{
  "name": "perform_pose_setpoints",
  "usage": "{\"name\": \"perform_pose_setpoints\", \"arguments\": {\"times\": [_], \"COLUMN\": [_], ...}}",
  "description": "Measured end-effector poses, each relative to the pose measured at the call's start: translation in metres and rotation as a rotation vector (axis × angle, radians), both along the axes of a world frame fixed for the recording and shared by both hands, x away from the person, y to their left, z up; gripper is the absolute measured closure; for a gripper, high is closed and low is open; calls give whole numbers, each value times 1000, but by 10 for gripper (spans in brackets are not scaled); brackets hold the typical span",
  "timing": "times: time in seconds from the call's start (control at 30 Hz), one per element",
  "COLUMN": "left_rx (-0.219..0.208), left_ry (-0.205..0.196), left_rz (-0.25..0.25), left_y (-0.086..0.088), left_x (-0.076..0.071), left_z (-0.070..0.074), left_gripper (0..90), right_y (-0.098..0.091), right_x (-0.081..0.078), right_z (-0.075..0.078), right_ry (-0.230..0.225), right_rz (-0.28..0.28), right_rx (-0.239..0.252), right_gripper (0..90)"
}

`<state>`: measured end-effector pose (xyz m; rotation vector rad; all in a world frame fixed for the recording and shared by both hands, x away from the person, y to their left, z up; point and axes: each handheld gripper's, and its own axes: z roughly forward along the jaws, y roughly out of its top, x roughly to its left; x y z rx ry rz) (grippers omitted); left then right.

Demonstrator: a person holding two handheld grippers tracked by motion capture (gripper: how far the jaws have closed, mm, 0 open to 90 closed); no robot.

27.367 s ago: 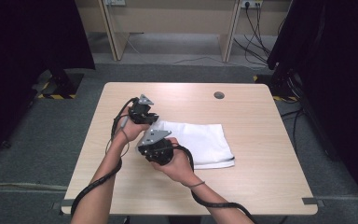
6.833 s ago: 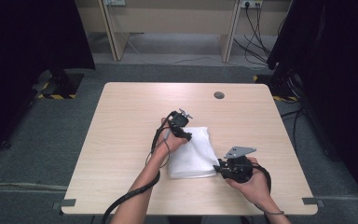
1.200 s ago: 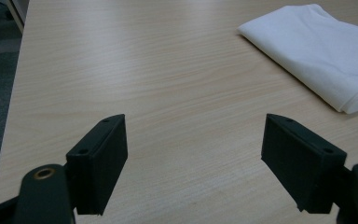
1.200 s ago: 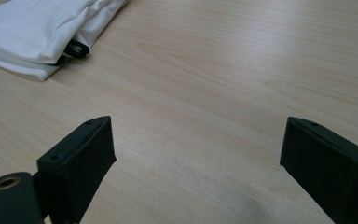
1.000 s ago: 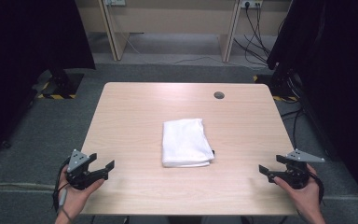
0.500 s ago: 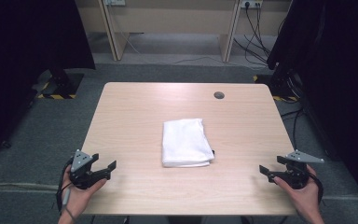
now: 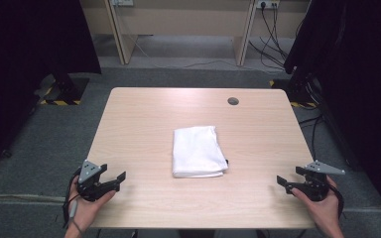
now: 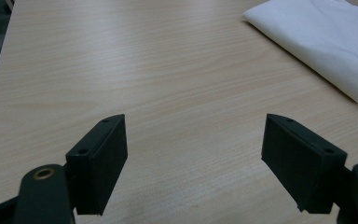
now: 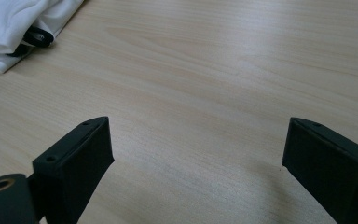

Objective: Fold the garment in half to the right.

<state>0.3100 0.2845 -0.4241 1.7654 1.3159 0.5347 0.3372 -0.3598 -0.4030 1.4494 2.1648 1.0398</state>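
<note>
Resting now on the wooden table (image 7: 144,119), near its middle: a white cloth (image 7: 198,150), folded into a compact rectangle, where 27 seconds ago spreading out wide under both hands. Lying flat, edges stacked, a small black tag (image 9: 36,36) peeking from the corner nearest the right hand. Sitting well apart from both tools, untouched. Hanging back at the near left corner, as half a second ago: the left gripper (image 7: 119,177), jaws spread wide, holding nothing, bare wood showing between them in the left gripper view. Mirroring it at the near right corner: the right gripper (image 7: 281,181), likewise gaping and empty. Reading this as the folding being finished, judging from the tidy shape and the withdrawn hands; nothing further seeming to need doing.
</note>
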Motion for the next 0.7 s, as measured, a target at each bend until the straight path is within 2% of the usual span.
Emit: {"name": "perform_pose_setpoints", "arguments": {"times": [0.7], "left_rx": [16], "left_ry": [3], "left_rz": [-19], "left_y": [-5], "left_x": [-1], "left_z": [-7], "left_gripper": [220], "right_y": [-3], "right_x": [0], "right_z": [-4], "right_ry": [10], "right_rz": [-16], "right_rx": [8], "right_gripper": [80]}}
